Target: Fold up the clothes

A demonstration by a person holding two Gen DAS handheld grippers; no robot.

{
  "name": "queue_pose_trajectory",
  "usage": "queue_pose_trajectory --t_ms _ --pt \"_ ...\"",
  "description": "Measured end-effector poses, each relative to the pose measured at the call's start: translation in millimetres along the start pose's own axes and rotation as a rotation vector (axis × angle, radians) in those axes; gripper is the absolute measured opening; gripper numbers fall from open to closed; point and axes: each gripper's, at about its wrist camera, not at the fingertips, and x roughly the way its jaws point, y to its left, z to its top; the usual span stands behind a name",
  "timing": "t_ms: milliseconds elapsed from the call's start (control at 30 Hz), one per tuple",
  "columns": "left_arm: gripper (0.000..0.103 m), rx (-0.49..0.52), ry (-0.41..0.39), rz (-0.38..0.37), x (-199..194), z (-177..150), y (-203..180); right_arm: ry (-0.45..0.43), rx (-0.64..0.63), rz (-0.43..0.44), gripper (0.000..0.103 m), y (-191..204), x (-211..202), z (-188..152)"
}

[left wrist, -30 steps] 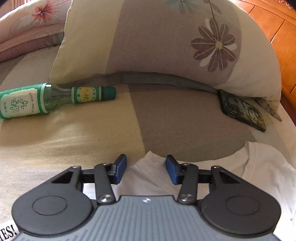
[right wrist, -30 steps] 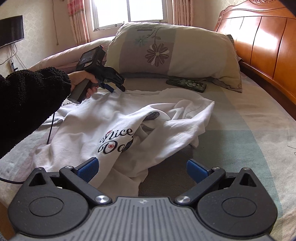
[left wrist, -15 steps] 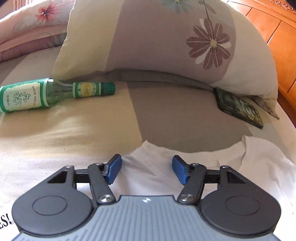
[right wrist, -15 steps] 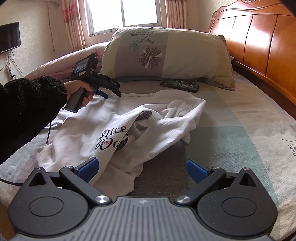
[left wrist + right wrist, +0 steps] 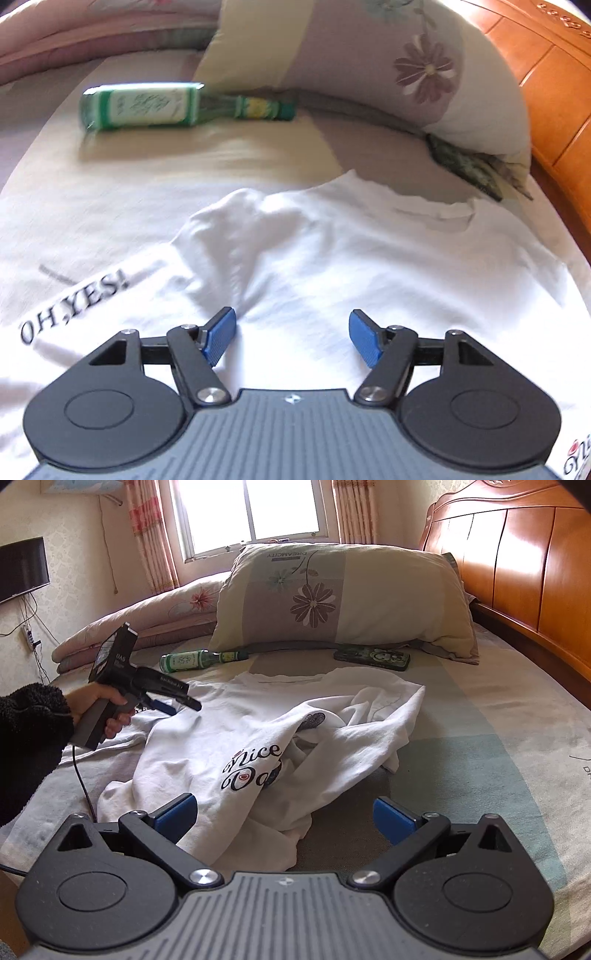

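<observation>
- Bed [image 5: 498, 716] is carrying our crumpled white shirt [image 5: 258, 731]; bottle [image 5: 195, 660], phone [image 5: 372, 658], pillow [image 5: 343, 598] lying beyond.
- Shirt is reading "Nice", "OH,YES!"; pillow "DREAMCITY".
- We are spreading left gripper [image 5: 291, 336], nothing gripped; right gripper [image 5: 282, 818] is gaping, empty.

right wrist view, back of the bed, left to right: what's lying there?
Folded pink quilt → green bottle, lying on its side → floral pillow → phone in a patterned case, just in front of the pillow → wooden headboard.
</observation>
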Motion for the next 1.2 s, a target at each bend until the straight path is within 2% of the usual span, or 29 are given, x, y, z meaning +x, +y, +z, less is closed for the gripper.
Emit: queue_pose_trajectory --t_ms 100,233,300,400,467,533,633,767,867,967,1033,1067,1100,1167,1200 --pt "0.067 -0.052 -0.012 0.015 -22 -7 24 -0.007 -0.009 -0.013 0.103 6 -8 2" --pt "0.074 -0.102 -0.1 -0.012 -68 -14 57 -0.022 -0.028 -0.018 0.103 17 -16 6" --pt "0.074 -0.137 -0.102 0.012 -75 -26 75 -0.024 -0.044 -0.007 0.103 26 -18 7" --pt "0.072 -0.156 -0.1 0.104 -79 -54 97 -0.028 -0.073 0.01 0.103 40 -20 8" --pt "0.073 -0.109 -0.102 0.182 -84 -82 105 -0.031 -0.098 0.014 0.103 48 -22 8" --pt "0.074 -0.007 -0.124 0.257 -94 -113 109 -0.03 -0.116 0.016 0.103 54 -22 7" --pt "0.077 0.049 -0.132 0.307 -119 -143 121 -0.014 -0.118 0.016 0.103 57 -20 7" --pt "0.075 -0.087 -0.125 0.278 -151 -150 154 0.0 -0.115 0.026 0.103 61 -17 5" --pt "0.076 -0.18 -0.199 0.256 -167 -143 175 0.005 -0.127 0.03 0.103 67 -16 4" --pt "0.076 -0.299 -0.233 0.206 -162 -133 200 0.007 -0.142 0.029 0.103 73 -17 3" --pt "0.076 -0.396 -0.216 0.15 -150 -128 218 0.007 -0.154 0.026 0.103 76 -18 3" --pt "0.076 -0.432 -0.221 0.146 -145 -126 224 0.007 -0.16 0.025 0.103 78 -19 3" --pt "0.077 -0.453 -0.241 0.163 -142 -125 229 0.005 -0.166 0.018 0.103 78 -20 2" --pt "0.073 -0.474 -0.255 0.29 -141 -122 238 0.004 -0.166 0.002 0.103 77 -21 3" --pt "0.071 -0.493 -0.256 0.32 -143 -120 242 0.005 -0.16 -0.005 0.103 75 -22 3"
